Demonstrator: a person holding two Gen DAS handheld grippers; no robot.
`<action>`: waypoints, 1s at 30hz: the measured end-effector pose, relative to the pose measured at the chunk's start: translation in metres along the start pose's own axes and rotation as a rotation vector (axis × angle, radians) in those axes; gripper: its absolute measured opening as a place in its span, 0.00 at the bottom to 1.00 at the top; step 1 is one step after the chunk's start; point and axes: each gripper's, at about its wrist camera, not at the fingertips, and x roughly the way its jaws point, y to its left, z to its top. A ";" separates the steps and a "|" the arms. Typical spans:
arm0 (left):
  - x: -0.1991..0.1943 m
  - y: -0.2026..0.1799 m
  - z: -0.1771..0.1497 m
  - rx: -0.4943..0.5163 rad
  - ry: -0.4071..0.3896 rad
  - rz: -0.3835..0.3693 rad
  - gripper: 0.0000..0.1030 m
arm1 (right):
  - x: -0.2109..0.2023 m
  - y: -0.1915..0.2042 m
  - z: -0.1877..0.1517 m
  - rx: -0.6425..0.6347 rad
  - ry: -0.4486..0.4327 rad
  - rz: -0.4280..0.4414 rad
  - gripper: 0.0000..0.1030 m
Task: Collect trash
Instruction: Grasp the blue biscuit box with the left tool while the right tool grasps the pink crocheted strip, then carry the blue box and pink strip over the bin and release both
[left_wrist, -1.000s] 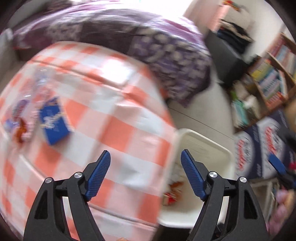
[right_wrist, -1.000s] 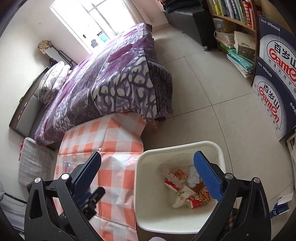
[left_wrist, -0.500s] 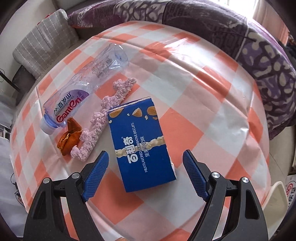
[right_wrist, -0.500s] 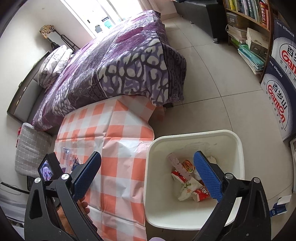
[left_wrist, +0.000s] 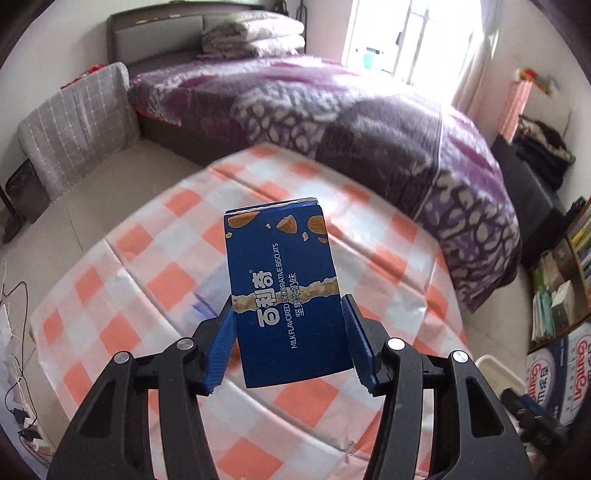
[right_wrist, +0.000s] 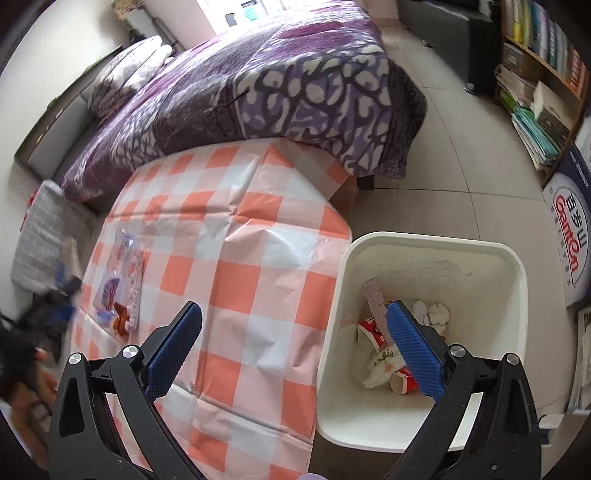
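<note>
Your left gripper (left_wrist: 288, 343) is raised above the checked tablecloth (left_wrist: 147, 288) and aimed toward the bed (left_wrist: 332, 110) at 12 o'clock. Its blue pads (left_wrist: 223, 343) are clamped on the two long edges of the blue biscuit box (left_wrist: 284, 291), which stands upright between them with its almond-printed end pointing up (the printed face is turned to the camera). The box is clear of the cloth, carried in the air. At 4 o'clock in that view, only a corner of the white bin (left_wrist: 495, 365) shows past the gripper's frame.

Your right gripper (right_wrist: 291, 347) hangs over the table edge, looking down, with its jaws spread wide and nothing between them. One pad (right_wrist: 173, 347) sits over the tablecloth (right_wrist: 240, 258) at 7 o'clock, the other over the white trash bin (right_wrist: 517, 280) at 4 o'clock. Inside the bin lie red-and-white wrappers (right_wrist: 373, 332), crumpled white paper (right_wrist: 432, 314) and a pale pink strip (right_wrist: 375, 299); the right pad covers part of this pile.

At 9 o'clock on the cloth lies a clear plastic bottle (right_wrist: 118, 273) beside a pink strip (right_wrist: 136, 288) and an orange scrap (right_wrist: 121, 321), all small and hard to read. The far left edge of the right view is motion-blurred, so the dark shapes there cannot be made out.
</note>
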 end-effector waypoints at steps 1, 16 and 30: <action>-0.020 0.013 0.006 -0.023 -0.045 0.014 0.53 | 0.006 0.007 -0.001 -0.015 0.013 0.000 0.93; -0.087 0.120 0.019 -0.297 -0.146 0.044 0.53 | 0.133 0.211 0.005 -0.061 0.106 0.066 0.75; -0.073 0.119 0.014 -0.276 -0.125 0.081 0.53 | 0.149 0.225 -0.006 -0.267 0.103 0.040 0.21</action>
